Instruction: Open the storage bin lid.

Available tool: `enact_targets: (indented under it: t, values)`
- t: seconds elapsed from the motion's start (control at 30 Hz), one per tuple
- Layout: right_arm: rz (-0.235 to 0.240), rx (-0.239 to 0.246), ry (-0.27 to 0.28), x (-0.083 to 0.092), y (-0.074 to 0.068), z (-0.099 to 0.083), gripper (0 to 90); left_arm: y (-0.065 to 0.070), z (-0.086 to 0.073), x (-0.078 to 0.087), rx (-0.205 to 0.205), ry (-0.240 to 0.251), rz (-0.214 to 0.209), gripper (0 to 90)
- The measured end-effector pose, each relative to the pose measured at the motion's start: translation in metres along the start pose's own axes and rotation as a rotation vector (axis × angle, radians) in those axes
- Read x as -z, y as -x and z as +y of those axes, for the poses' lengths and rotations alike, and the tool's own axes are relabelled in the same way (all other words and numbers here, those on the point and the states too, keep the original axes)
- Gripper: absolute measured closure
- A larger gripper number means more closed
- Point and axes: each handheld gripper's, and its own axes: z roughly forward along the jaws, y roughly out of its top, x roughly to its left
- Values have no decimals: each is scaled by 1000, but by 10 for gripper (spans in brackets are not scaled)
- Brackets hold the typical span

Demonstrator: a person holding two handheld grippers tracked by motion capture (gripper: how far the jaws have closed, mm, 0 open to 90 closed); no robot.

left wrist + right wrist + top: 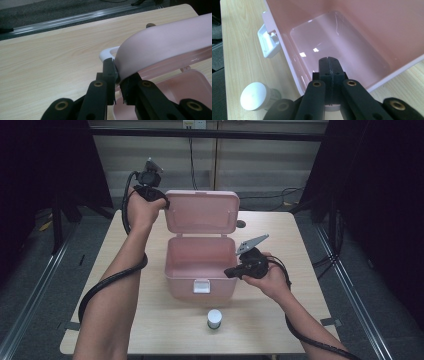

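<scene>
High view: left tongs (165,201) pinch the pink lid (202,212) upright while the right tongs (229,272) hang at the box's rim, pressed together on nothing.

Up close in the left gripper view, those left tongs (117,75) are clamped on the lid's (170,47) edge beside the white handle (108,52), which looks like the way to keep it from dropping shut. That leaves the pink box (200,267), mid-counter (140,320), wide open and empty. Right gripper view has the right tongs (329,65) just over its bare floor (332,45), latch (269,44) outside. Waiting in front of the box: a small white-capped bottle (214,318), my guess for what goes in.
</scene>
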Motion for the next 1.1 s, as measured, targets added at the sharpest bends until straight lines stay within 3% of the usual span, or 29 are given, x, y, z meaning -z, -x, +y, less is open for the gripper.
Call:
enact_targets:
  t: [1.1]
  values:
    - [10,0,-4,0,1,1,900,-10,14,-23,24,4,4,861]
